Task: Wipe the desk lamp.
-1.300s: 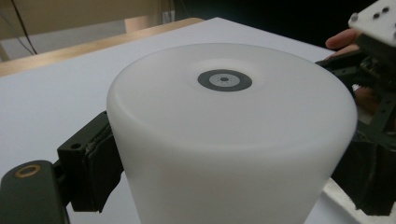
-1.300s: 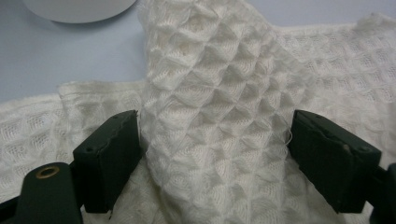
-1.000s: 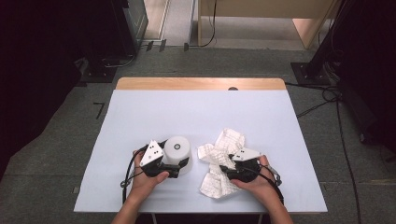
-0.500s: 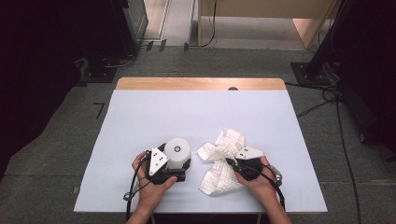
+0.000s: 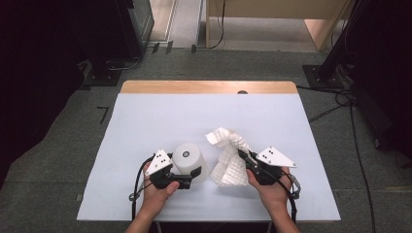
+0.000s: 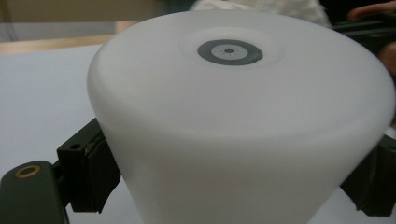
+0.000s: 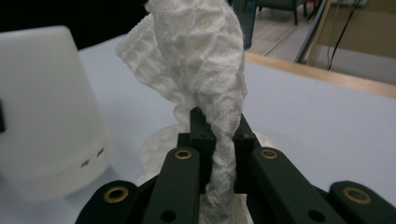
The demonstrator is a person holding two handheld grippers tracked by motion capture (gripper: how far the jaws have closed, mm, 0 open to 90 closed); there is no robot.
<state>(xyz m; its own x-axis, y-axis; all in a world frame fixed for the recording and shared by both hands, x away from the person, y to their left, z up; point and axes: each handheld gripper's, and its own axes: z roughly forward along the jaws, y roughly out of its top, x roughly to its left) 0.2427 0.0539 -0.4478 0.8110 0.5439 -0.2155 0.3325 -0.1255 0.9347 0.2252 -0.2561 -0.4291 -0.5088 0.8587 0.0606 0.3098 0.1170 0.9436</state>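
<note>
White waffle-weave cloth (image 5: 229,158) now lifted partly off the table (image 5: 145,116), pinched tight in the right tool (image 5: 244,158), jaws just closed, left tool (image 5: 192,175) clamped round white humidifier (image 5: 187,158), grey centre vent seen in left gripper view

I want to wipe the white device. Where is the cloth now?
In the high view, the cloth is right of the white device, pinched in the right gripper near the table's front edge.
</note>
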